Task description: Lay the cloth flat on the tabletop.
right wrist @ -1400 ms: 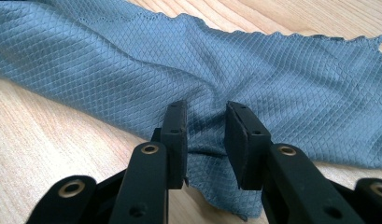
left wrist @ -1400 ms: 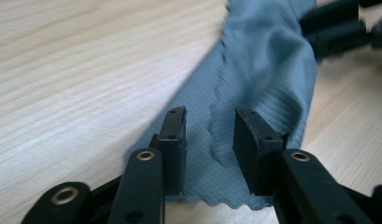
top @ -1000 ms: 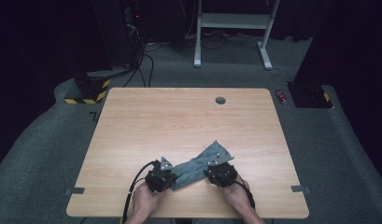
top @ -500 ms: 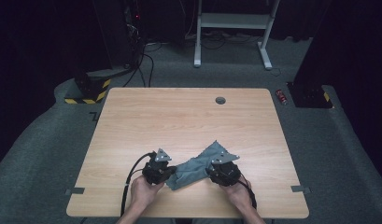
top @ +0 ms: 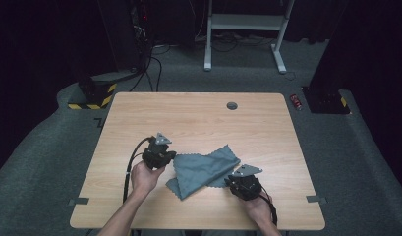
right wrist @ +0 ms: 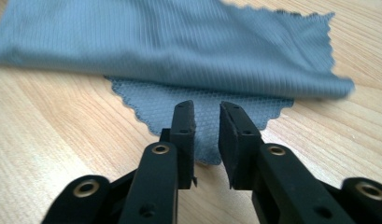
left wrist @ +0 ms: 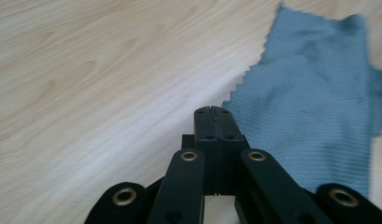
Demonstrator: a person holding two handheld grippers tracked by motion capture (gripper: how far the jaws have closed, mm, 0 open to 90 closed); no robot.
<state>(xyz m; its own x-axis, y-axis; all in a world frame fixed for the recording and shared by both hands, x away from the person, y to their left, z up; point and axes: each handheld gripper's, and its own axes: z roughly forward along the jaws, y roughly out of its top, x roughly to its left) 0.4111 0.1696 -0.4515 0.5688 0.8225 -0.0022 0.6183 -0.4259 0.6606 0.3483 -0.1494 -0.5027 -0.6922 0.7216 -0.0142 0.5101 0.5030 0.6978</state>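
From the high view, the folded grey-blue microfibre cloth lies on the light wooden table between both hands. Left gripper view: jaws pressed together, cloth just beside them (whether an edge is pinched, can't tell). Right gripper view: jaws slightly apart, just been closing, cloth's scalloped corner between them.

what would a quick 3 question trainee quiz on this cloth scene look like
1. True or false: the left claw has its jaws pressed together.
2. What colour is the cloth? A grey-blue B red C yellow
3. On what does the cloth lie?

Key: 1 true. 2 A. 3 The wooden table, between the two claws; the right claw has a small gap between its jaws, over a scalloped corner.
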